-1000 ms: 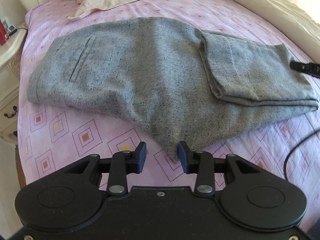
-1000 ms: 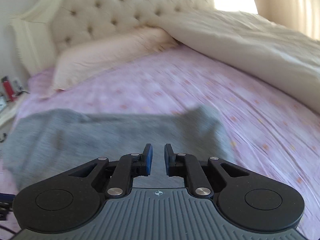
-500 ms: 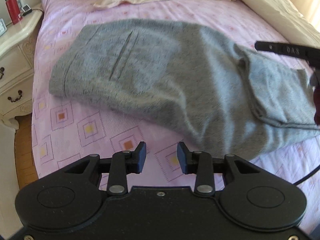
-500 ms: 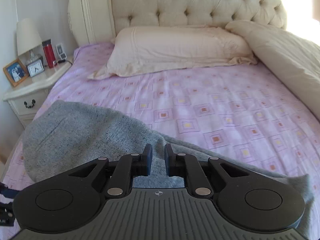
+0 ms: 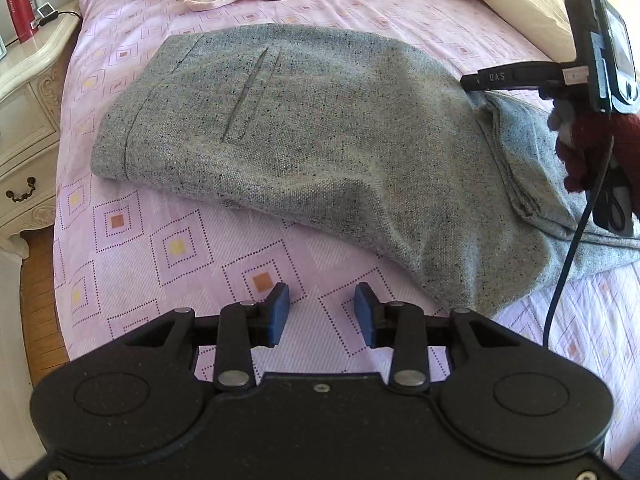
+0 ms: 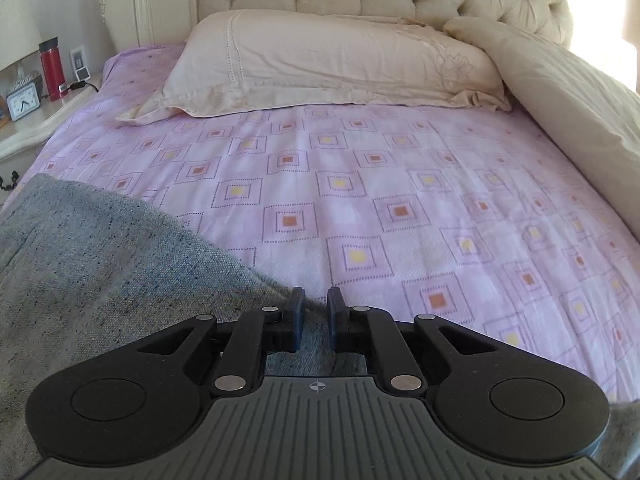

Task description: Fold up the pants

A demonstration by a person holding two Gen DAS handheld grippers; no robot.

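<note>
Right gripper (image 6: 316,316) now lower over pants (image 5: 320,152) (jaws narrow)

The one text that can be read is "DAS", in pale capitals on the black finger (image 5: 516,77) of the right tool (image 5: 466,82), seen from the left wrist view where it reaches in over the grey cloth. The red bottle (image 6: 53,69) on the nightstand (image 6: 36,128) carries a small white label, too small to read. The clock (image 6: 23,103) beside it shows a white dial with dark hands, but its numerals cannot be made out.
</note>
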